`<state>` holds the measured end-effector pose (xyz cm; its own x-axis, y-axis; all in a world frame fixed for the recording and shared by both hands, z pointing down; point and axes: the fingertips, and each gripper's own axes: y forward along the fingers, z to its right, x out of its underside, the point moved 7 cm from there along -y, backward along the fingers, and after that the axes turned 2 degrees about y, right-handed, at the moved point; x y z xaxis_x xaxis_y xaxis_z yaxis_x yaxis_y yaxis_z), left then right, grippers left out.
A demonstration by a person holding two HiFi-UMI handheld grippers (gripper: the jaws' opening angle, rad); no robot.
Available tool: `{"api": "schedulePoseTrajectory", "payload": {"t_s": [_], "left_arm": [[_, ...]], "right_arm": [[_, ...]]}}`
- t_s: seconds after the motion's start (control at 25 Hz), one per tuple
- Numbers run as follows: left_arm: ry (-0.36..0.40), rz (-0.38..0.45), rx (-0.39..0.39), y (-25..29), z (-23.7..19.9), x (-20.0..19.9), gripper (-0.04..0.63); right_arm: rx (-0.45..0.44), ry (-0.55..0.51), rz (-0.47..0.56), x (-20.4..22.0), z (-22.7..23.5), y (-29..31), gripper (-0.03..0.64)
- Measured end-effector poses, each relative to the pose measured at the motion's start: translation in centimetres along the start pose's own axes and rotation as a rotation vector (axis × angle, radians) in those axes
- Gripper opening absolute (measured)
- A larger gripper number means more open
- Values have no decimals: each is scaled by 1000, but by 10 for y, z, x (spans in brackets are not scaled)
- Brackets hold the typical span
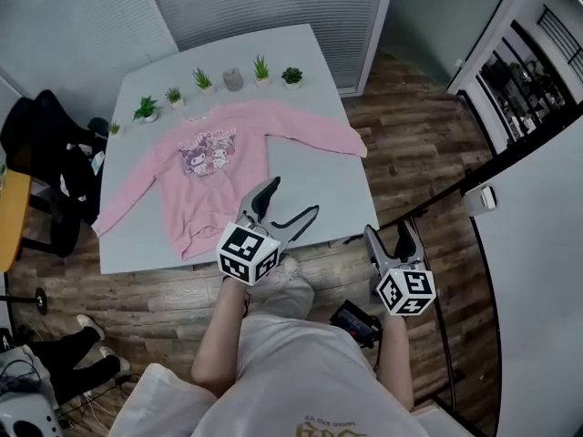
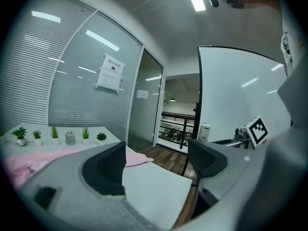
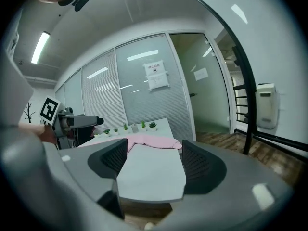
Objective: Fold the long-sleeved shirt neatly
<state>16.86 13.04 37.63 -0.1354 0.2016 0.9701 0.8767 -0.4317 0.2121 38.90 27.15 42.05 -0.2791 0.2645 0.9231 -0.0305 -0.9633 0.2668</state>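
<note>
One pink shirt (image 1: 219, 176) lies flat on the table (image 1: 273, 48), print up, sleeves spread toward the left and right edges. The left gripper (image 1: 293, 197) hovers at the near edge, jaws apart and empty. The right gripper (image 1: 388, 230) — likewise gaping, empty — hangs beyond the table's corner.

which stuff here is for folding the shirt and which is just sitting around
For the job: pink shirt, table, left gripper, right gripper, both open and empty.
Lying about: small potted plants, grey cup, black chair.
</note>
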Motion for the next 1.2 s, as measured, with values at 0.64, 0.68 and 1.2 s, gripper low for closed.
{"api": "schedulePoseTrajectory", "payload": {"t_s": [0.64,0.68,1.2], "left_arm": [[-31,-218,72,151,-108,24,373],[-30,-224,79,156,-110,25,373],[-15,-297,78,207,-127,35,360]], "right_arm": [[52,45,-98,-25,63,149,350],[54,47,-102,-26,66,153,350],[8,32,-185,-25,96,200,339]]}}
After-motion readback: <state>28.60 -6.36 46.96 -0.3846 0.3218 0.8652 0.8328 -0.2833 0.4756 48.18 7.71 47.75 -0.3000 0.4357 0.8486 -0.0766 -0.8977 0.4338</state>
